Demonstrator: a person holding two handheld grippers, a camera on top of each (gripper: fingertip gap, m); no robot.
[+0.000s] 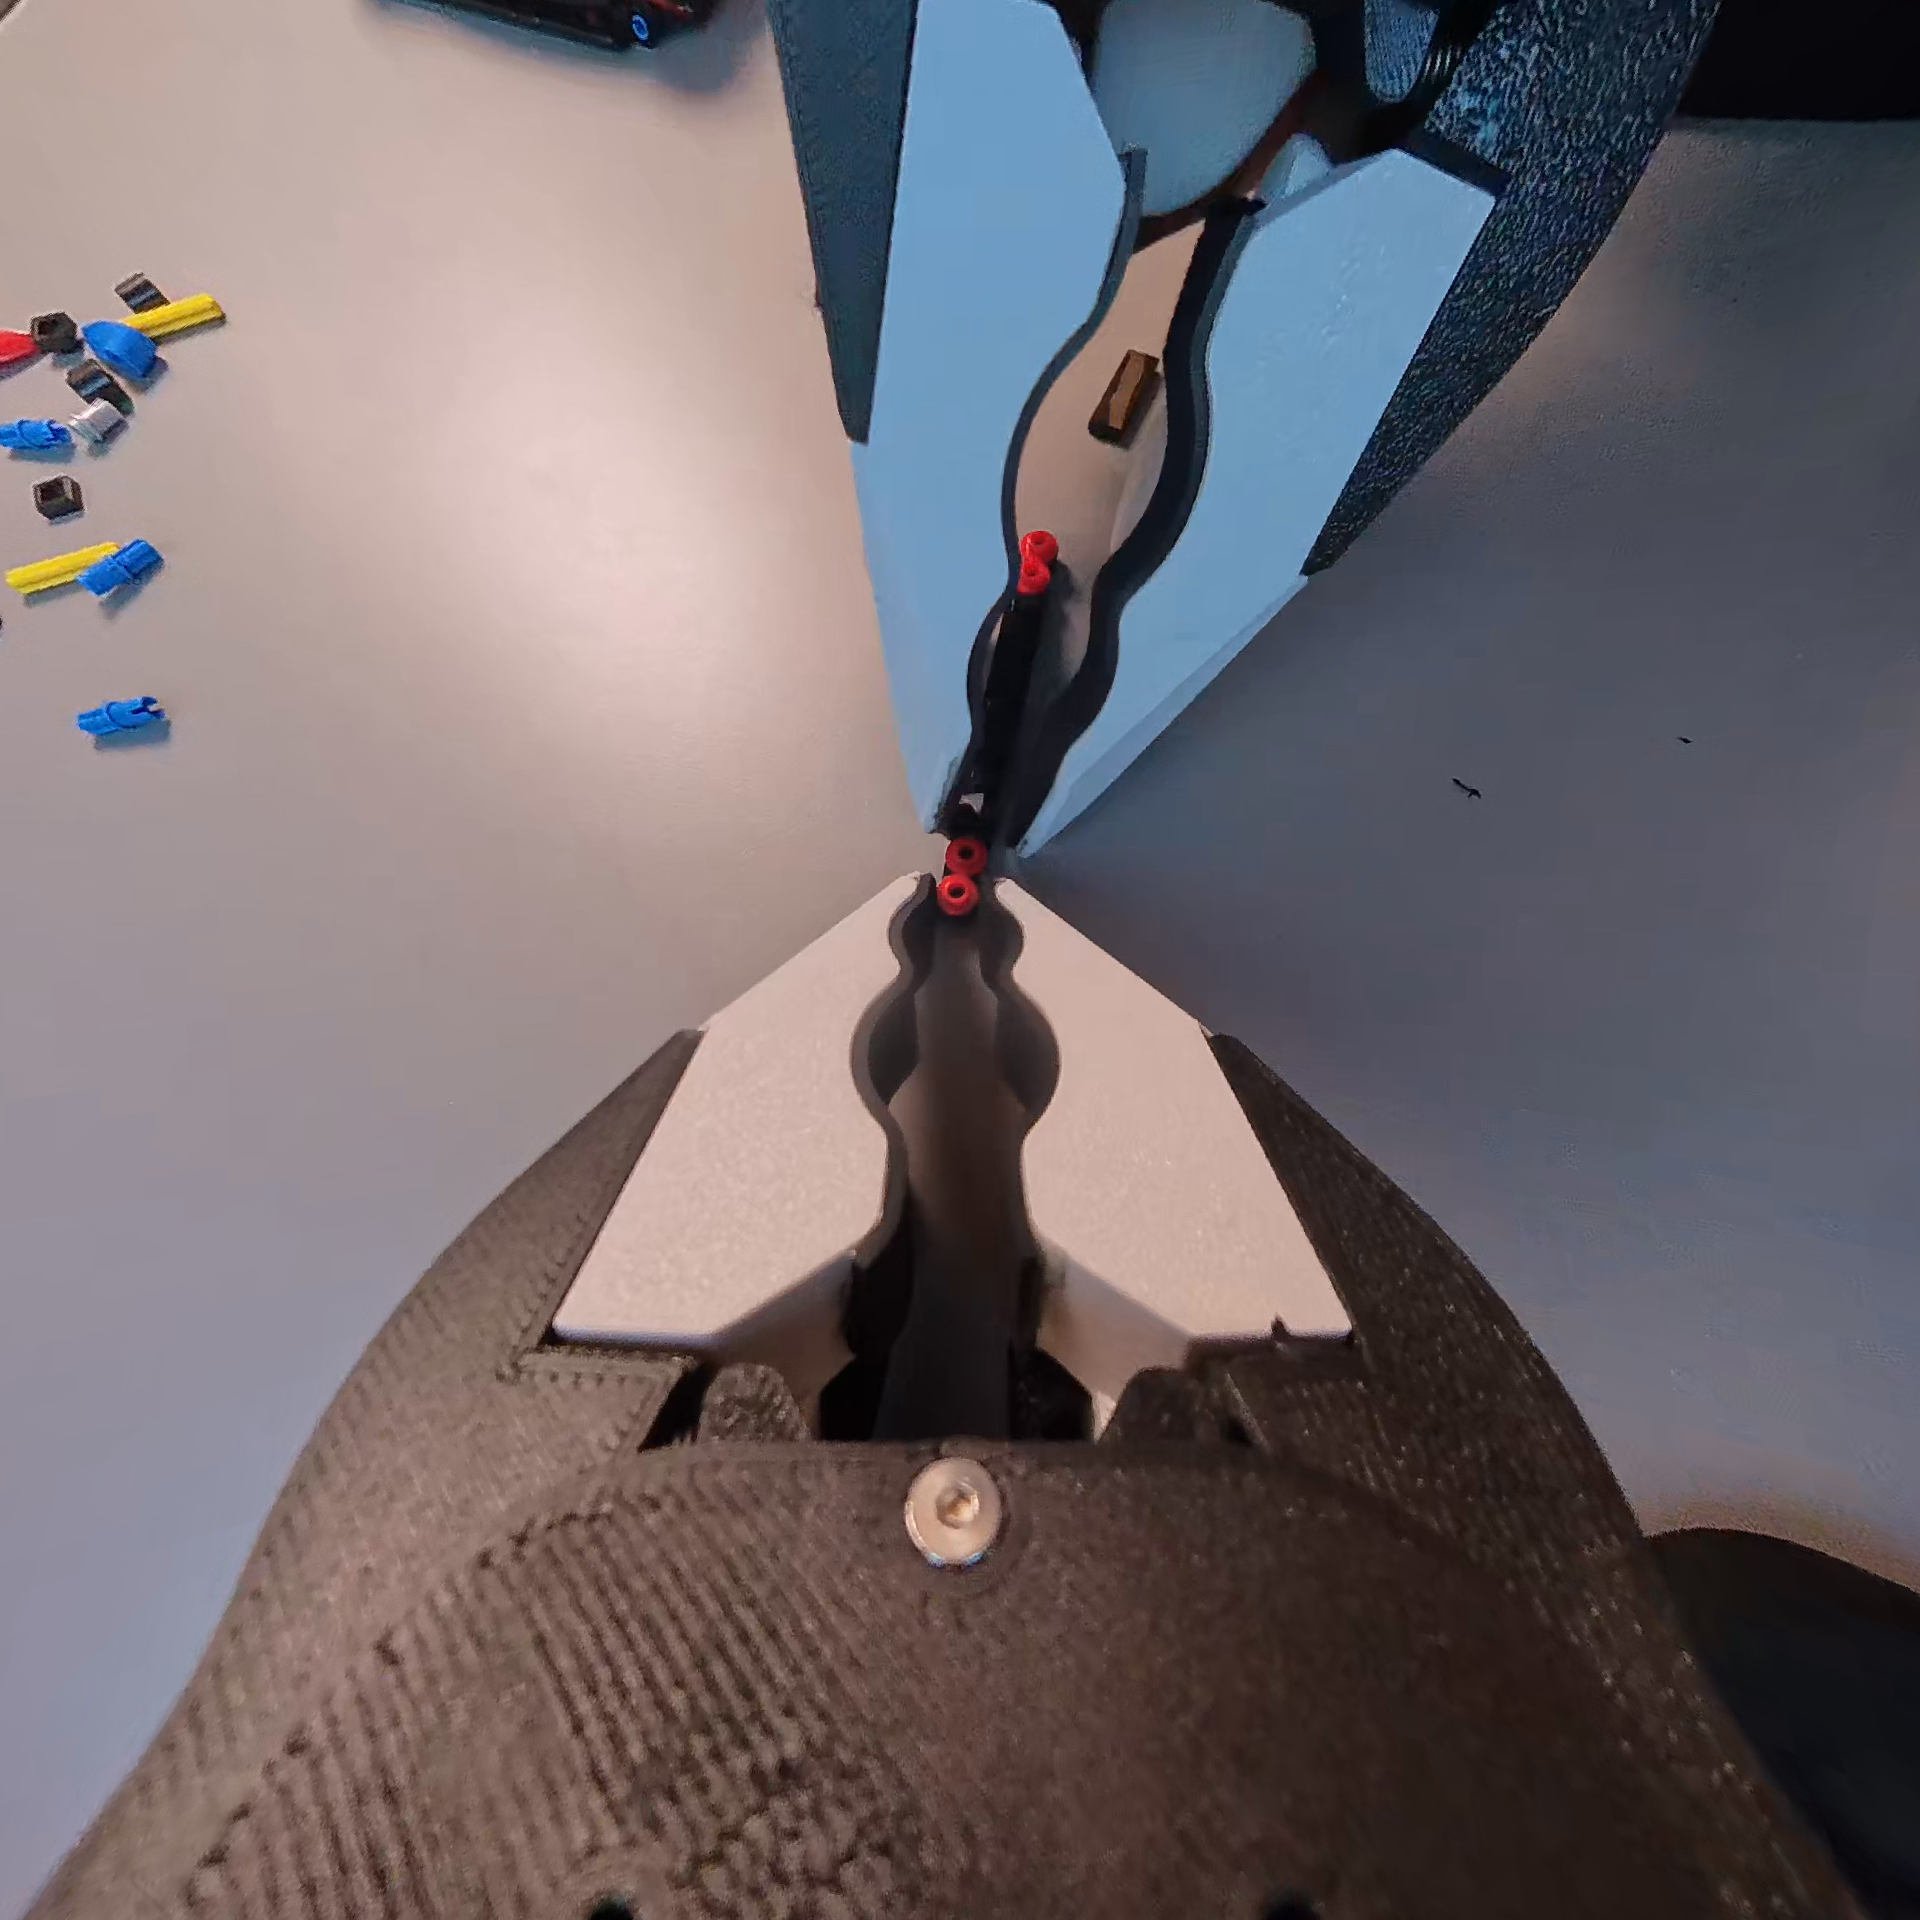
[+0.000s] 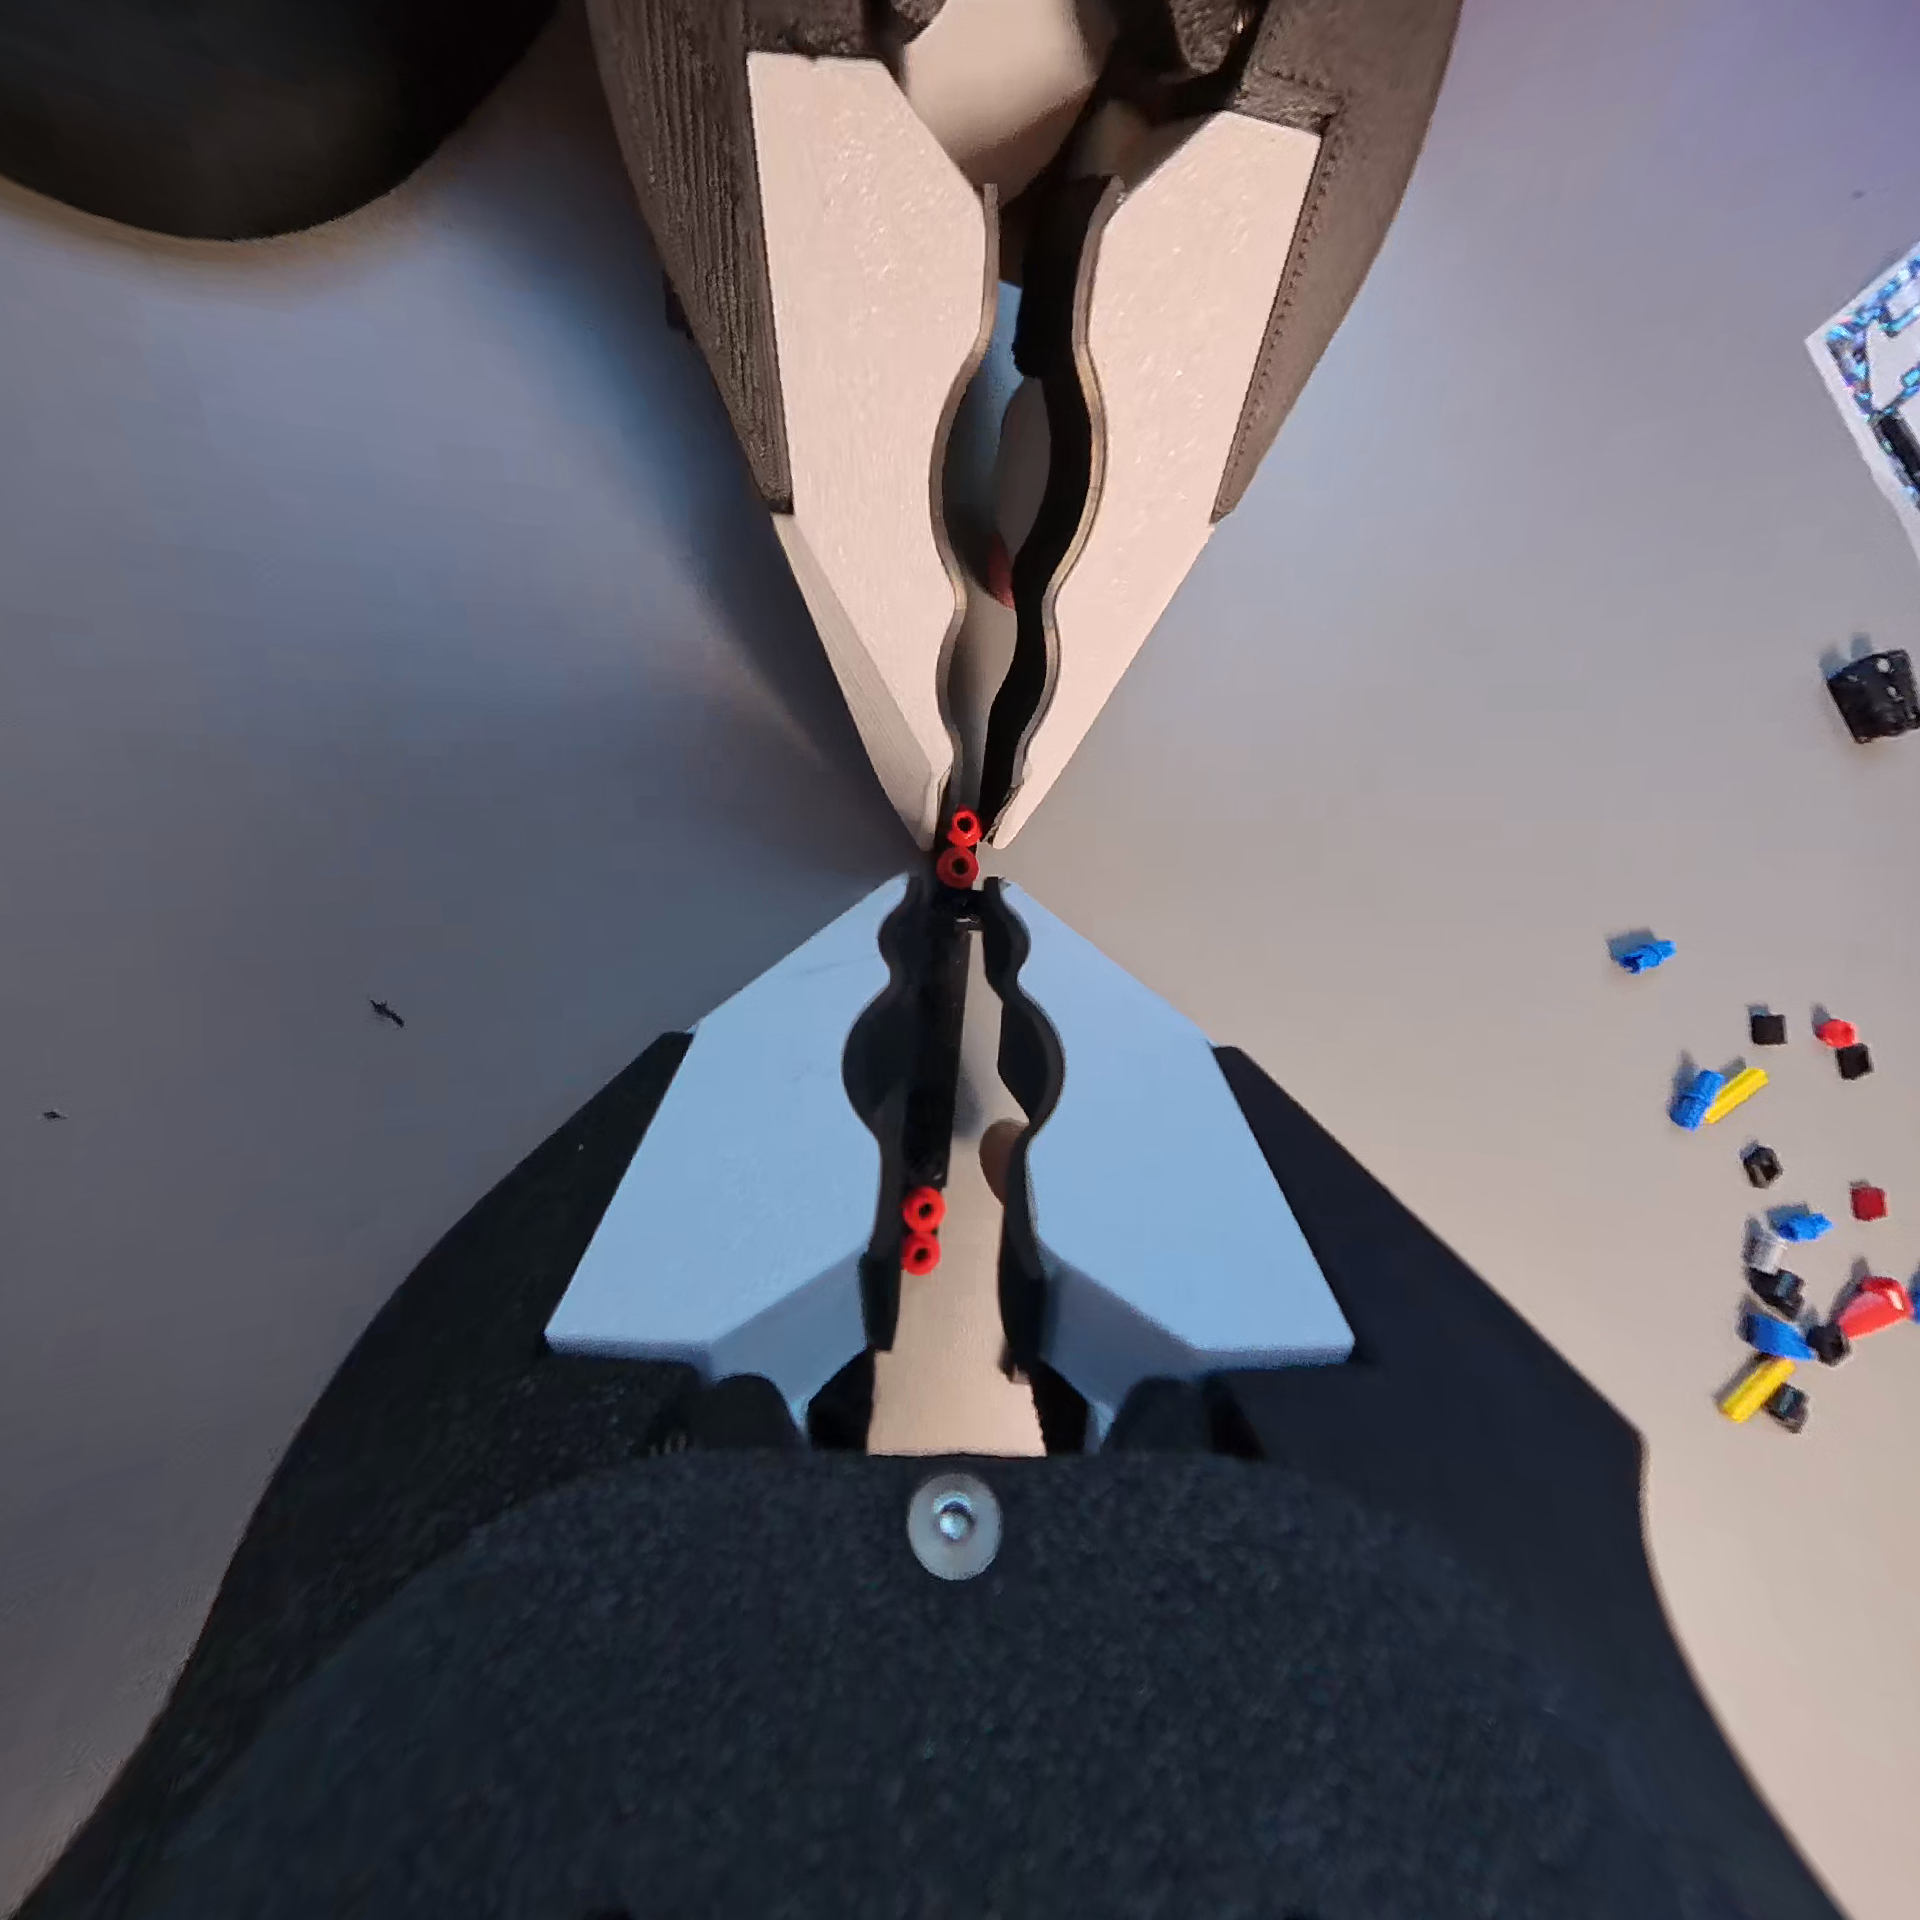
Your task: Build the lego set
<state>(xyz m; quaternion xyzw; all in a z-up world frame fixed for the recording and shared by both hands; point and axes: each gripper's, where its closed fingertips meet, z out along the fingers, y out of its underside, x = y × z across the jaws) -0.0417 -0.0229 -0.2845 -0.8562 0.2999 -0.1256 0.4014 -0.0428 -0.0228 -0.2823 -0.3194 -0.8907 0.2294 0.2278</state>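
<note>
A black lego beam (image 1: 1008, 686) with red pins at both ends hangs above the grey table (image 1: 468, 935). My right gripper (image 2: 954, 891), with blue fingers, is shut on the beam (image 2: 935, 1039), which runs back along its left finger. One red pin pair (image 2: 921, 1231) sits between those fingers. My left gripper (image 1: 958, 883), with pale fingers, meets it tip to tip and is shut on the other red pin pair (image 1: 964, 857) at the beam's front end. The right gripper also shows in the left wrist view (image 1: 982, 836), and the left gripper in the right wrist view (image 2: 964, 831).
Loose blue, yellow, black and red pieces (image 1: 104, 416) lie on the table, left in the left wrist view and at the right (image 2: 1787, 1247) in the right wrist view. A printed sheet (image 2: 1870, 353) and a black part (image 2: 1875, 696) lie far right. A small dark piece (image 1: 1122, 395) lies under the right gripper. Both grippers' tips are close together, under 4 cm apart.
</note>
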